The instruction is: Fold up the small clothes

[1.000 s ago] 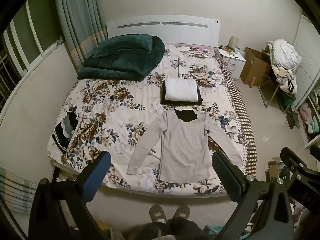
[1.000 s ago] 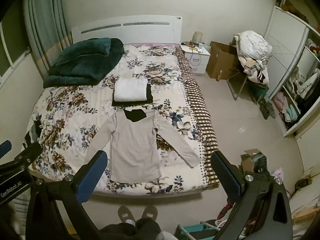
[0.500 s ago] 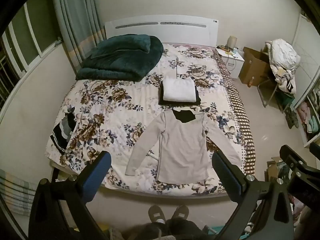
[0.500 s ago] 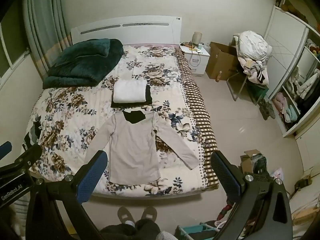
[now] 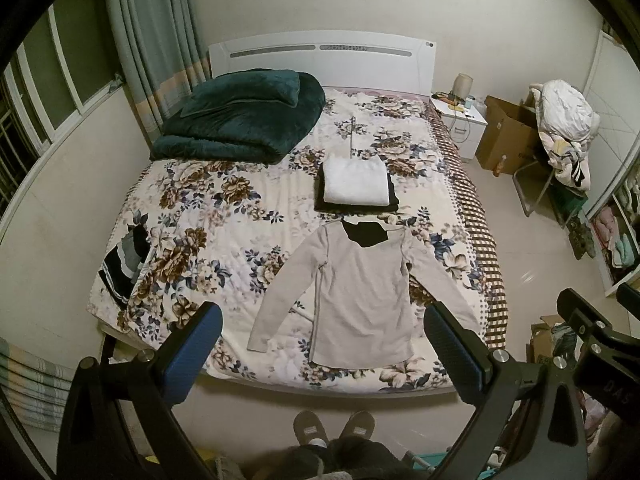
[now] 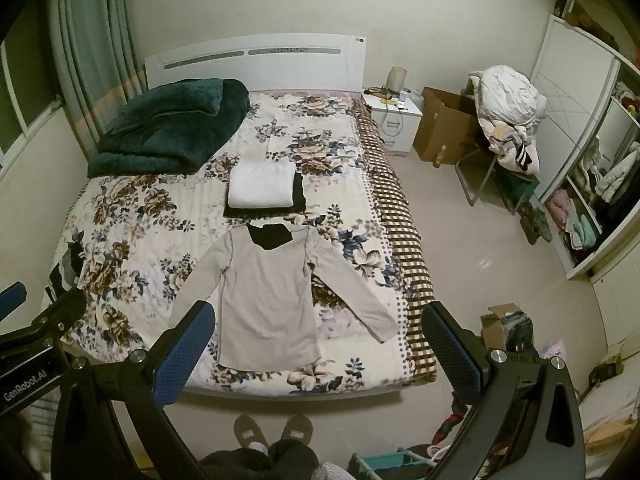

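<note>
A grey long-sleeved top [image 5: 360, 292] lies flat, sleeves spread, near the foot of the floral bed [image 5: 224, 216]; it also shows in the right wrist view [image 6: 268, 300]. Behind its collar sits a folded white garment [image 5: 355, 182] on a folded black one [image 5: 396, 200]; the white one also shows in the right wrist view [image 6: 260, 184]. My left gripper [image 5: 320, 344] is open and empty, held high above the bed's foot. My right gripper [image 6: 316, 344] is open and empty, likewise well clear of the top.
A dark green duvet [image 5: 240, 120] is piled at the bed's head, left. A striped cloth [image 5: 124, 264] hangs at the bed's left edge. A nightstand [image 6: 396, 120], a cardboard box [image 6: 444, 128] and a chair with laundry [image 6: 504, 120] stand to the right. My feet [image 5: 332, 428] are at the bed's foot.
Both views have drifted slightly back from the bed. Both grippers stay open and the clothes have not moved.
</note>
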